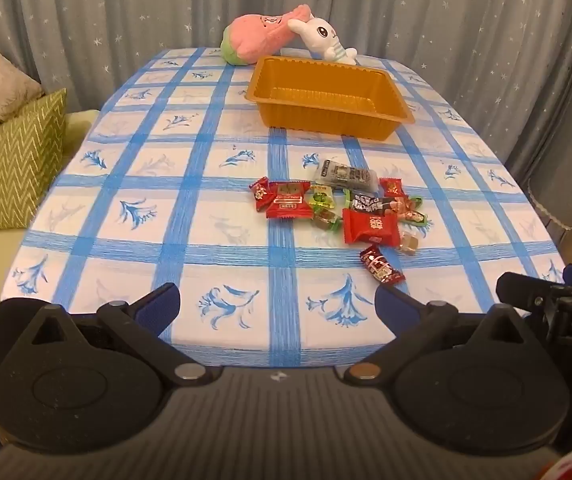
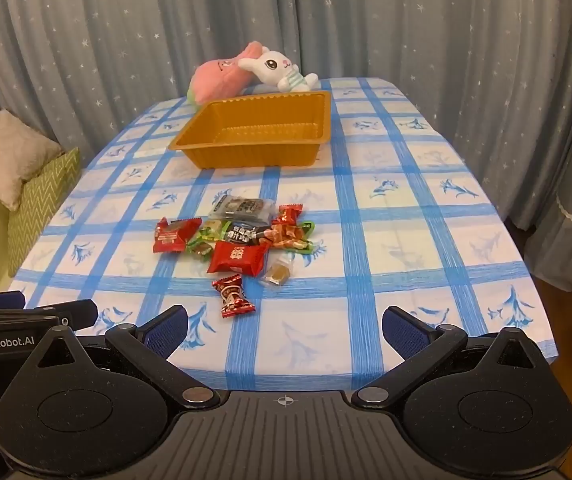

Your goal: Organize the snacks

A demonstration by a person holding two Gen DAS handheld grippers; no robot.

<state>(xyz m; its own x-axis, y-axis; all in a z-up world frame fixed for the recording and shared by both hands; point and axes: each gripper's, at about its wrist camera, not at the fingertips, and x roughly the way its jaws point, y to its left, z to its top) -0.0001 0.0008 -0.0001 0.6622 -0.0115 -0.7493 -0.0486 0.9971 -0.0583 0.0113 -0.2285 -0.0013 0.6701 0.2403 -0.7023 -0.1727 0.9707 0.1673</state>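
Several wrapped snacks lie in a loose pile mid-table, also in the right wrist view: red packets, green candies, a dark clear-wrapped bar. One small red candy lies nearest to me. An empty orange plastic tray stands behind the pile. My left gripper is open and empty above the table's near edge. My right gripper is open and empty, beside the left one.
A blue-checked tablecloth covers the table. A pink plush and a white rabbit plush lie at the far edge behind the tray. Cushions sit on a sofa to the left. Curtains hang behind.
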